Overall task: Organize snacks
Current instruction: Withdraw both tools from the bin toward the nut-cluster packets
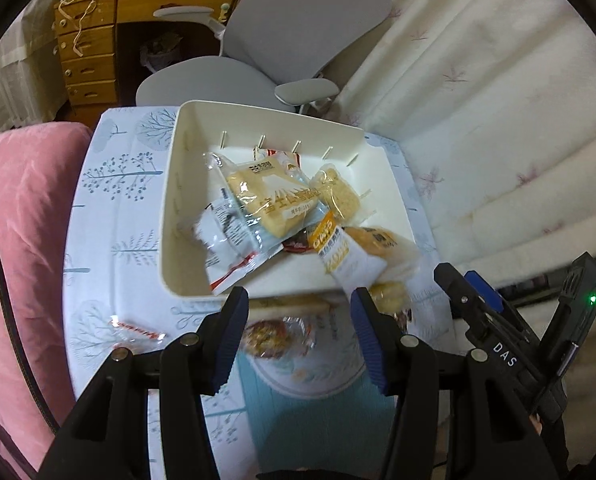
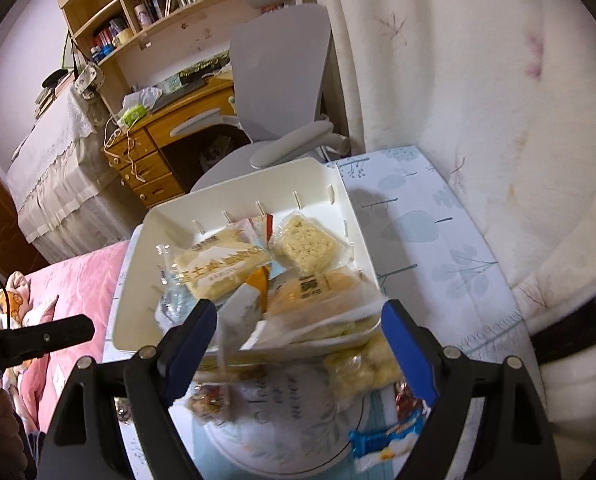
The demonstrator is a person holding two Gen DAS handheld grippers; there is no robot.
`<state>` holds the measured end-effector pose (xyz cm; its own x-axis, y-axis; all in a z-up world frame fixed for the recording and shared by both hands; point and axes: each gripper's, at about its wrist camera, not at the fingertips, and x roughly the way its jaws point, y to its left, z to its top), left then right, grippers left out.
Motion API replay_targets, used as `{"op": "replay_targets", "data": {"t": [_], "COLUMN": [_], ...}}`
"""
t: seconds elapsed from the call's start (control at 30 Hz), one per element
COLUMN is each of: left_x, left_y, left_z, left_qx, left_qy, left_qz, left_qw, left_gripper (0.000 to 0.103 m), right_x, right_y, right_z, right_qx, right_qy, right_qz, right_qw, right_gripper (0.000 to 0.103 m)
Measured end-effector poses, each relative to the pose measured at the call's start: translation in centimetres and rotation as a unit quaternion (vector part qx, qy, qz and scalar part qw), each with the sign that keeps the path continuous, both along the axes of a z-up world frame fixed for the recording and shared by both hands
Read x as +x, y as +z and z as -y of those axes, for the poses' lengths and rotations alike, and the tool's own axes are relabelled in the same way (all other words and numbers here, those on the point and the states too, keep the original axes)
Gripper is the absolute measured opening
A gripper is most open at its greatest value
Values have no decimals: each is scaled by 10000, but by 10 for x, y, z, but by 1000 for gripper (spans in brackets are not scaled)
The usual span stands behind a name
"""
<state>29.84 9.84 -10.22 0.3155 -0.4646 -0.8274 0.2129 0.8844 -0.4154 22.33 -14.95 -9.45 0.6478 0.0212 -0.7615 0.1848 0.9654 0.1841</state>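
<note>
A white bin (image 1: 169, 216) stands on the tree-print table and holds several packets. Among them are a big yellow cake packet (image 1: 273, 200), a rice cracker (image 1: 338, 192), a bun (image 1: 382, 240) and an orange-and-white OATS packet (image 1: 338, 252) that sticks out over the near rim. My left gripper (image 1: 300, 320) hovers open just in front of the bin, with nothing between its pads. My right gripper (image 2: 298, 340) is also open and wide, over the bin's (image 2: 338, 184) near rim. Loose on the table lie a yellow puff bag (image 2: 362, 368), a blue packet (image 2: 386, 440), a brown snack (image 2: 205, 400) and a red-lettered wrapper (image 1: 137, 330).
A round white plate (image 2: 298, 452) sits on the table under the grippers. Behind the table stand a grey office chair (image 1: 298, 24) and a wooden desk with drawers (image 1: 85, 52). Pink bedding (image 1: 21, 220) borders the left side, and white flowered bedding (image 1: 498, 120) the right.
</note>
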Motion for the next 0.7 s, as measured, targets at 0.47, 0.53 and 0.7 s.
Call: {"op": "replay_targets", "data": {"t": [0.47,0.53,0.7], "left_x": [-46,-49,-53], "left_y": [10,5,-10], "left_z": [-81,-87,-96], "left_qx": [90,79,177], "left_qy": [-816,-921,-1070], "left_qz": [109,37,-159], "left_qw": [9966,9957,9940], "left_gripper": [58,58,58], "right_x": [-71,-78,-88], "right_y": [16,16,10], "right_z": [-95,-107,-129], "right_qx": [49,26,-100], "right_qy": [-717,-731,-736], "right_qz": [383,430,428], "right_qw": [9967,9964,9963], "right_gripper": [85,85,85]}}
